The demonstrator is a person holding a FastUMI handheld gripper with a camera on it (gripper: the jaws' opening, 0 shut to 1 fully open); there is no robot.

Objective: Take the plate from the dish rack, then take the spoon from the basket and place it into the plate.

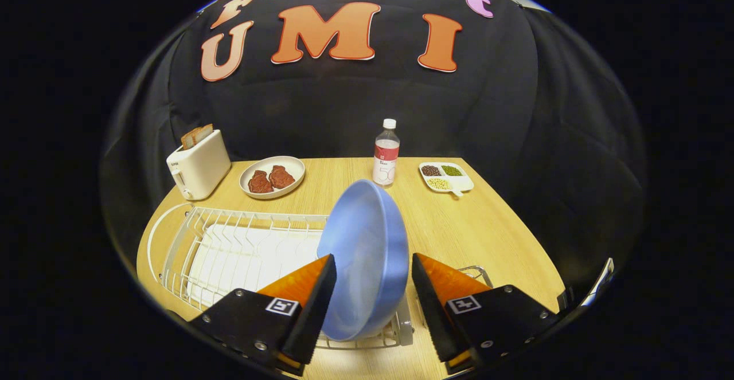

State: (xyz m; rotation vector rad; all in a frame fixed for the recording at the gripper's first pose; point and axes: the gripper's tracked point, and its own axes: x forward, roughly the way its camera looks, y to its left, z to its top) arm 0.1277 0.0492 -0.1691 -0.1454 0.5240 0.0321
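Straddling the upright blue plate (pixel 367 254) in the dish rack (pixel 229 248), the fingers (pixel 321 294) stand apart.

Nothing I can properly read from here. The bottle (pixel 386 152) at the back of the counter (pixel 487 225) wears a red-and-white label, but its print is too small for me to make out. The toaster (pixel 198 164) has a tiny dark mark on its front, also illegible. The hand-held gripper (pixel 373 258) carries a square black-and-white marker (pixel 282 306) on each finger mount (a coded pattern, not words); its fingers stand apart with the blue plate (pixel 367 242) between them.
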